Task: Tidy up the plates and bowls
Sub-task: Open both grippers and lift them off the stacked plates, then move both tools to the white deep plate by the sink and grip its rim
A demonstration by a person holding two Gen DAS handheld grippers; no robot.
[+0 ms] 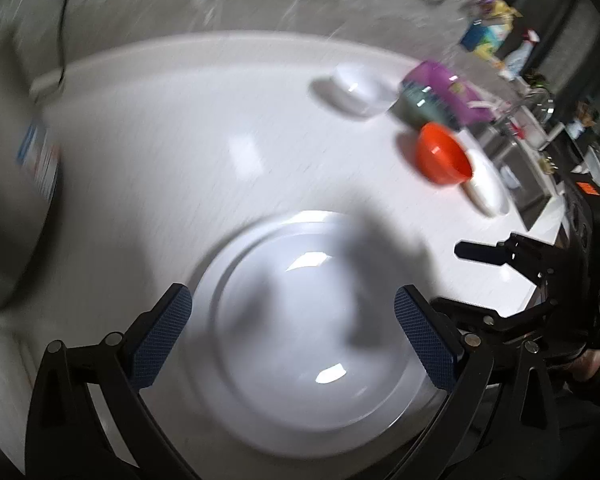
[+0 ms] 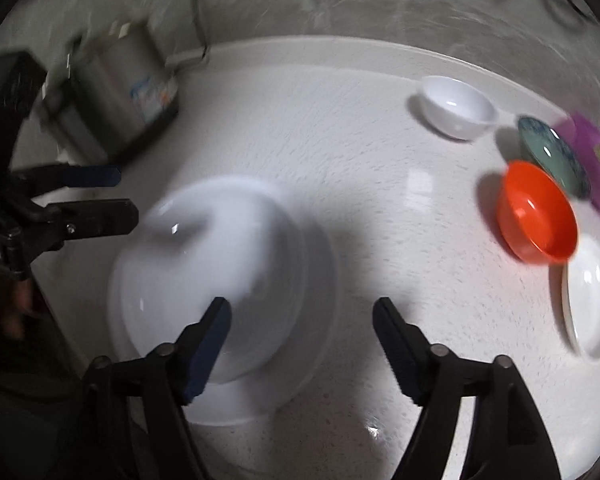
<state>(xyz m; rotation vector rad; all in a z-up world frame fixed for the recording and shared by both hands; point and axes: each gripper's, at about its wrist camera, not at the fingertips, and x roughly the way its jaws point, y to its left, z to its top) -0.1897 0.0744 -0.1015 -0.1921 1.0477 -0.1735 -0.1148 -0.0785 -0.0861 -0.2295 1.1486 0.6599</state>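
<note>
Directly below my left claw (image 1: 292, 320) sits a large white glossy bowl (image 1: 300, 336) nested on a white round plate (image 1: 220, 280), both on the pale speckled bench (image 1: 180, 140). Left claw: blue-padded fingers (image 1: 162, 336) spread wide, one either side of the bowl's rim, nothing gripped; whether the pads touch the rim I cannot tell, as the frame is motion-blurred. My own shadow darkens the bowl's right half.

Right claw (image 2: 302, 340): also wide apart and holding nothing. In its view the same white bowl (image 2: 204, 280) lies ahead and to the left; the left finger (image 2: 208, 344) overlaps the bowl's near rim, the right finger is over bare bench (image 2: 320, 140). The left claw (image 2: 100, 196) enters from the left edge, next to the bowl.

Surroundings, far right of bench: a small white plastic bowl (image 2: 458, 106); an orange plastic bowl (image 2: 536, 214); a teal-green patterned dish (image 2: 554, 156) tilted up behind the orange one; a purple plastic container (image 2: 598, 164) beside the dish, blurred; a shallow white oval plate (image 2: 592, 296) just beside the orange bowl. At the back left stands a grey metal appliance with a coloured label (image 2: 116, 92), cord trailing behind. Nothing lies between the claws and the stacked bowl.

Count: white bowls 2; orange bowl 1; teal dish 1; white plates 2; purple container 1; appliance 1.
</note>
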